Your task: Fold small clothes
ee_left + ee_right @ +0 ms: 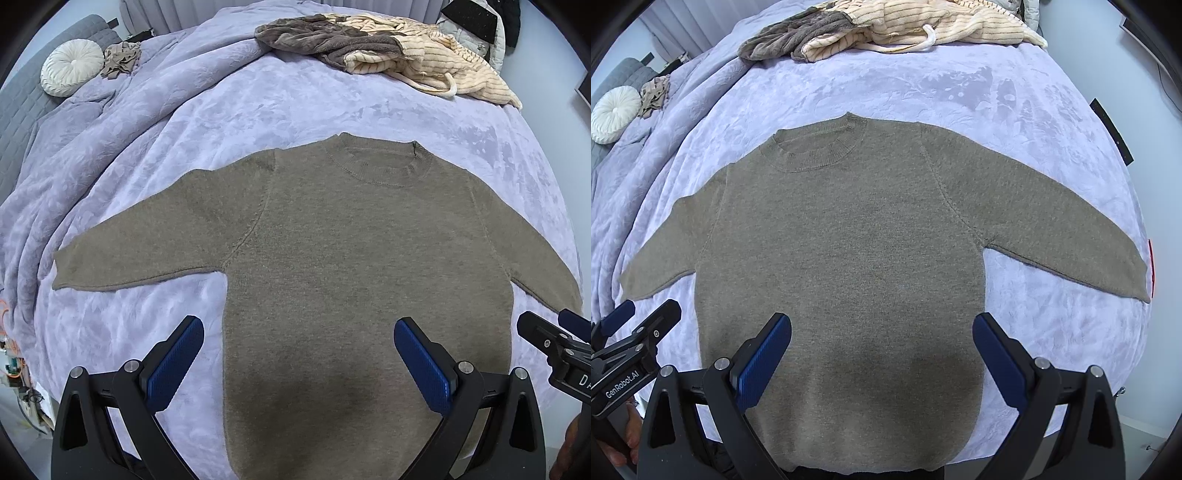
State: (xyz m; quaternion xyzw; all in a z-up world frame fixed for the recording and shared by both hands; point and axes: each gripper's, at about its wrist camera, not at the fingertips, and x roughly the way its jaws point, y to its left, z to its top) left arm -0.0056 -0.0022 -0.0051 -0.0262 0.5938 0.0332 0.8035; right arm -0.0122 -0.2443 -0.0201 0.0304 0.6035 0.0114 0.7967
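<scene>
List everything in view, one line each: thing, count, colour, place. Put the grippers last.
sweater: one, olive-brown, spread flat on the bed with both sleeves out, collar at the far end.
blanket: one, lavender, covering the bed, rumpled along the left side.
heap of clothes: one pile, grey-brown fleece and cream striped pieces, far end of the bed.
round cushion: one, white, far left corner.
small crumpled garment: one, beige, beside the cushion.
headboard: one, grey quilted, far left.
left gripper: one, black with blue pads, open above the sweater's lower body.
right gripper: one, black with blue pads, open above the sweater's lower body.
</scene>
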